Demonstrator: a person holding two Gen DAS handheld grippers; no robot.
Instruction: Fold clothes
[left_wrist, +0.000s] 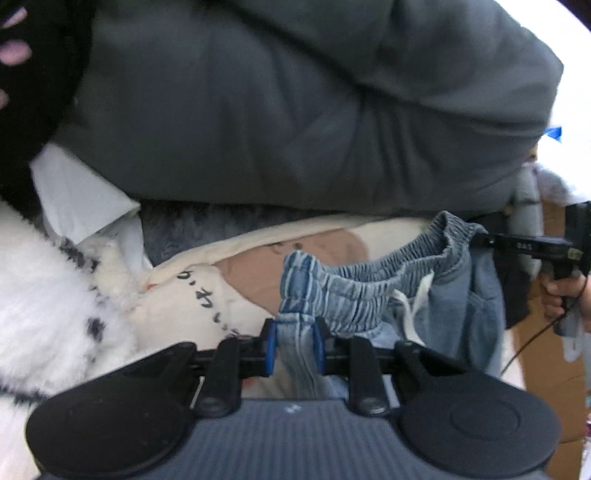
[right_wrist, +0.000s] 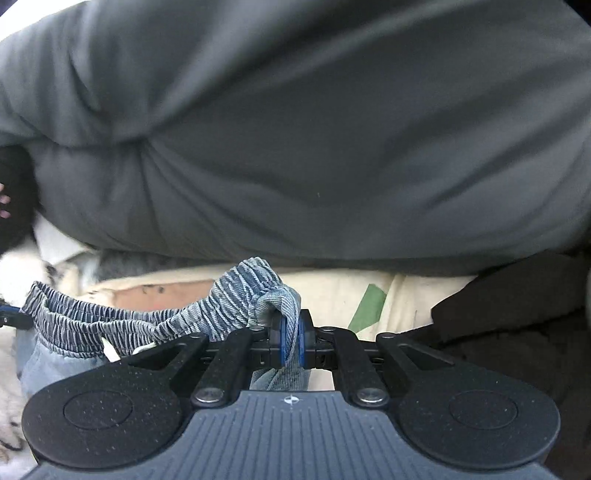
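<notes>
Light blue denim shorts (left_wrist: 369, 291) with an elastic waistband and a white drawstring hang stretched between both grippers. My left gripper (left_wrist: 294, 345) is shut on one end of the waistband, the fabric pinched between its blue pads. In the left wrist view the other gripper (left_wrist: 480, 240) holds the far end at the right, with a hand (left_wrist: 561, 295) behind it. In the right wrist view my right gripper (right_wrist: 291, 339) is shut on a bunched corner of the shorts (right_wrist: 147, 325), and the waistband runs off to the left.
A big dark grey padded garment (left_wrist: 295, 110) fills the space ahead. Beneath lie a cream printed cloth (left_wrist: 207, 291), a white fluffy garment (left_wrist: 44, 295), a white folded piece (left_wrist: 74, 188) and a black garment (right_wrist: 517, 321). Cardboard (left_wrist: 546, 362) shows at the right.
</notes>
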